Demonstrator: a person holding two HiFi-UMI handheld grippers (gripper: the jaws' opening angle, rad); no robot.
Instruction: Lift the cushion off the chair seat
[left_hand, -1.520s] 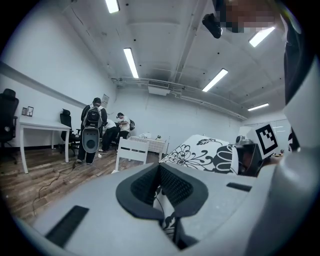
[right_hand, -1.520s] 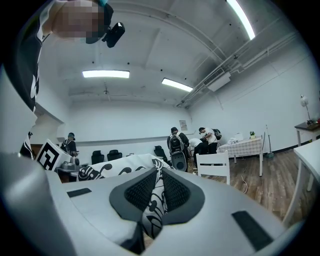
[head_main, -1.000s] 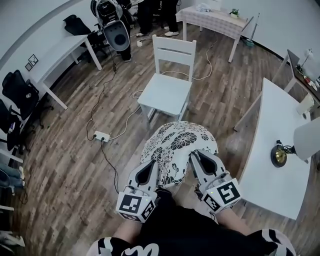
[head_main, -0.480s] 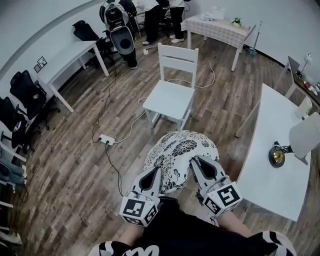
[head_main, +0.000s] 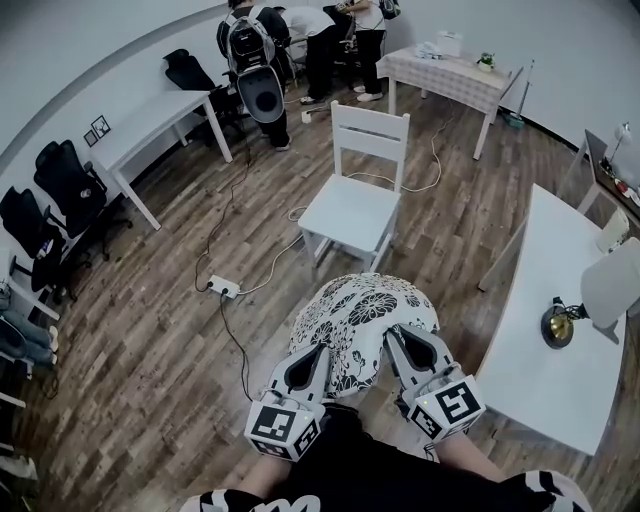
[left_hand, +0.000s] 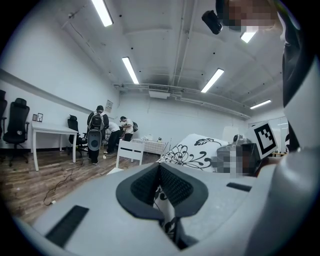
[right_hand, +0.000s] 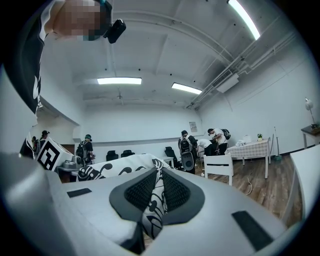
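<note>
**A:** What could go wrong from here?

**B:** Start big. The wooden floor (head_main: 150, 330) lies under the load with nothing between, so any slip means a drop onto the boards. The white worktop (head_main: 548, 392) stands close on the right, and a swing that way could brush its edge. The white chair (head_main: 350, 212) stands ahead, its seat bare and well apart from the load.

**A:** And the cushion itself?

**B:** The floral cushion (head_main: 362, 312) hangs in the air in front of the person, clear of the seat, so I judge the lift as good as done. It is broad and soft and held only by its near edge. It may sag under its own weight and pull free.

**A:** How do the claws sit on it?

**B:** The left claw (head_main: 312, 358) is clamped on the near-left edge and the right claw (head_main: 404, 346) on the near-right edge. Each gripper view shows a thin fold of printed fabric nipped between the jaws. The bulk of the cushion lies beyond and between the two claws. If one pinch gives, the cushion would swing from the other.
</note>
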